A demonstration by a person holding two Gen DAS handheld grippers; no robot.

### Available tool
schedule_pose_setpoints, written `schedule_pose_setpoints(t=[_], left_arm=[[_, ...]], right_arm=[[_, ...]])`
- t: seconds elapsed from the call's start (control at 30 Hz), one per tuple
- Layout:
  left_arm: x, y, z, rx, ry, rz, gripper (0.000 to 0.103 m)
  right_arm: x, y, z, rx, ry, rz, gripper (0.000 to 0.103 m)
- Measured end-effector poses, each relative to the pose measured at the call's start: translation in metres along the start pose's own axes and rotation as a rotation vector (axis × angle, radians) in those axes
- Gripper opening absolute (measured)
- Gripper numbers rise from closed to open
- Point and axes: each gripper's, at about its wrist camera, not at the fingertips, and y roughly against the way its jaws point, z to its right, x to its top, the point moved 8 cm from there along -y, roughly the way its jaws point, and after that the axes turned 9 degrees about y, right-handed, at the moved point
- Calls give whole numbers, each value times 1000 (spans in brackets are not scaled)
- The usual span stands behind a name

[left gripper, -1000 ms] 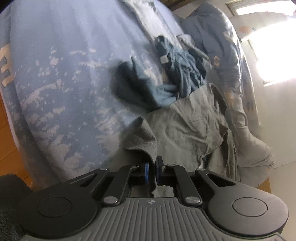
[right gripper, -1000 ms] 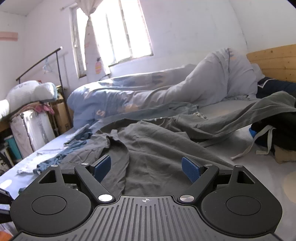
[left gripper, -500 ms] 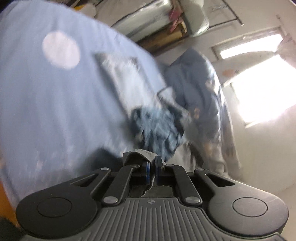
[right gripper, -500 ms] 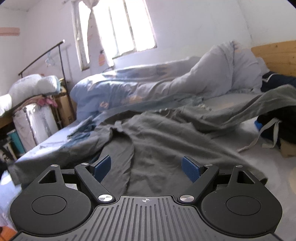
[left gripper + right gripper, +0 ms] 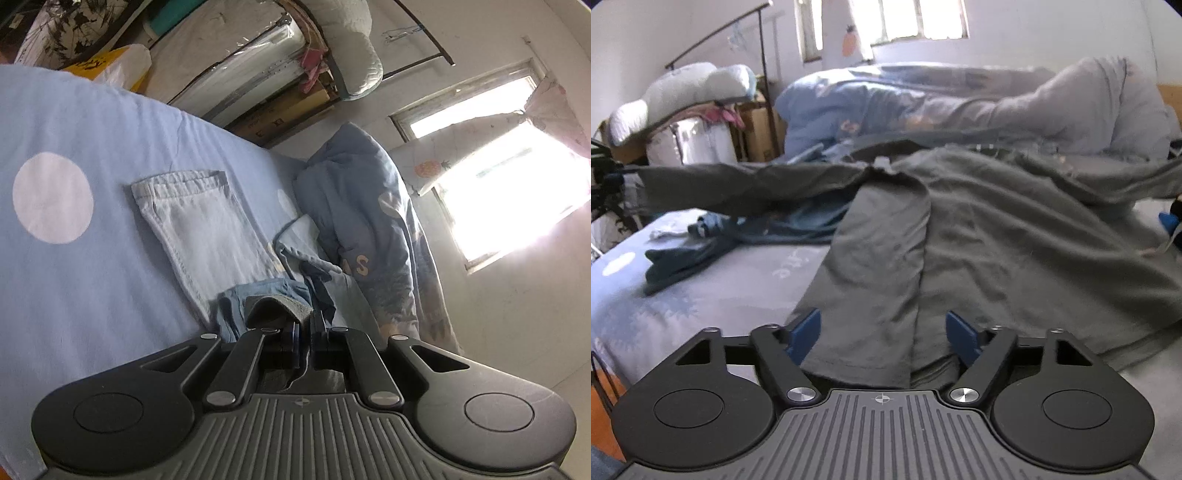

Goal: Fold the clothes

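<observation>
While the left gripper (image 5: 304, 332) is pinching the grey garment's (image 5: 997, 236) cuff, the right gripper (image 5: 882, 332) is closing around its hem (pads not yet touching), bare bedsheet (image 5: 713, 288) lying alongside.

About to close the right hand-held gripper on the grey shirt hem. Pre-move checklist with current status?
1. Left hand-held gripper shut on the grey shirt's sleeve cuff: ok.
2. Sleeve lifted off the bed, stretched out to the left: ok.
3. Grey shirt hem between the right hand-held gripper fingers: ok, jaws closing.
4. Pads pressing the fabric: not ok.
5. Only one layer caught: cannot tell; a fold runs down the middle.
6. Blue garment apart from the hem: ok.
</observation>
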Motion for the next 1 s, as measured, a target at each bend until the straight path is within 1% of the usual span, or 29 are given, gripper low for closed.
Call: schedule_pose_setpoints(t=[0.07, 0.23, 0.27, 0.33, 0.37, 0.4, 0.47, 0.57, 0.73, 1.0], left_arm=[[3, -3, -1, -1, 8, 0, 9], [11, -9, -3, -5, 24, 4, 9], [13, -10, -3, -6, 25, 5, 9], [16, -14, -2, -10, 22, 4, 9], [18, -15, -1, -11, 19, 5, 9], [20, -17, 0, -12, 16, 5, 9], [24, -20, 3, -15, 9, 6, 9], [33, -26, 7, -16, -7, 8, 9], [59, -38, 15, -16, -19, 30, 9], [109, -53, 28, -21, -24, 99, 9]], right_arm=[[-2, -5, -1, -3, -11, -14, 69], [-11, -19, 0, -26, -21, -76, 52], [-13, -20, -1, -28, -22, -86, 47], [-14, -18, -3, -38, -18, -96, 42], [-14, -17, -5, -44, -16, -99, 36], [-15, -16, -6, -50, -13, -103, 24], [-14, -13, -11, -58, 0, -104, 5], [-6, -13, -30, -28, 66, -74, 5], [11, -9, -76, 59, 159, -38, 5], [32, -20, -147, 216, 239, -37, 5]])
